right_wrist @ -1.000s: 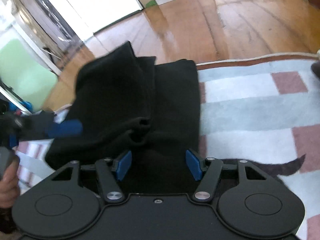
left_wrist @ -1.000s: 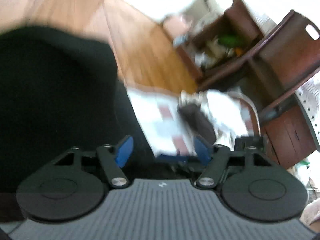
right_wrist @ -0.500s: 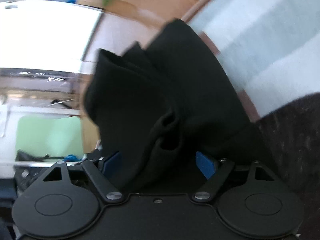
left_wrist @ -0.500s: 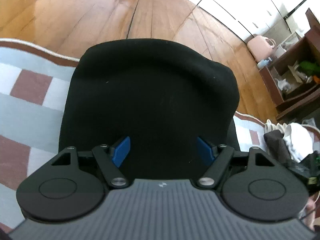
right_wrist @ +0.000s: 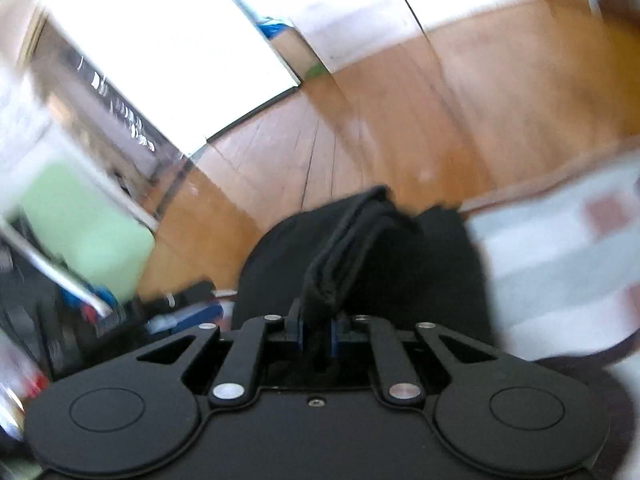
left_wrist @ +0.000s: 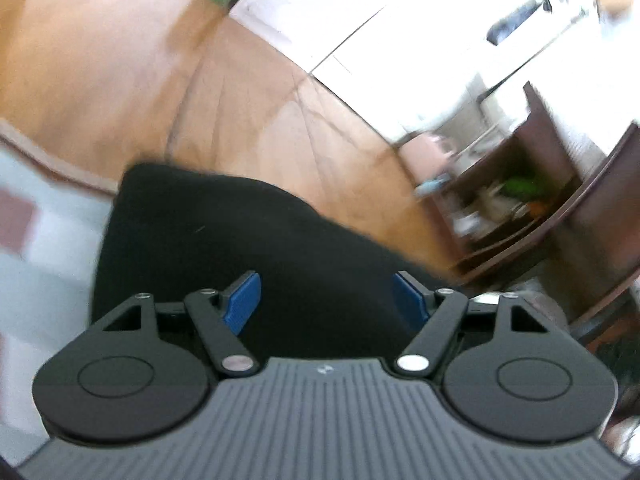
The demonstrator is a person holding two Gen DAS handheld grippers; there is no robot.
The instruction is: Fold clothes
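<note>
Over on the left, the left gripper has its blue pads spread wide with nothing pinched between them, hanging just over the black, soft knitted garment that lies partly on the pale blue and white checked rug with dull red squares and partly over the rug's far border toward the orange-brown wooden floor. To my eye the risk on this side is a miss: the cloth under those pads looks flat and smooth, with no edge raised to bite, so a closing pinch could slide off or take only the top layer.

Further right, the dark brown wooden shelf unit crammed with small clutter stands near the garment's far right edge, which cramps any sweep that way.

The right gripper is closing its jaws on a bunched ridge of several layers of that same garment, the pads nearly together with the cloth between them. A thick, uneven bundle like that may slip out, or drag the whole piece askew when lifted. To its left sits a jumble of dark objects, blurred; to its right the rug and floor lie open.
</note>
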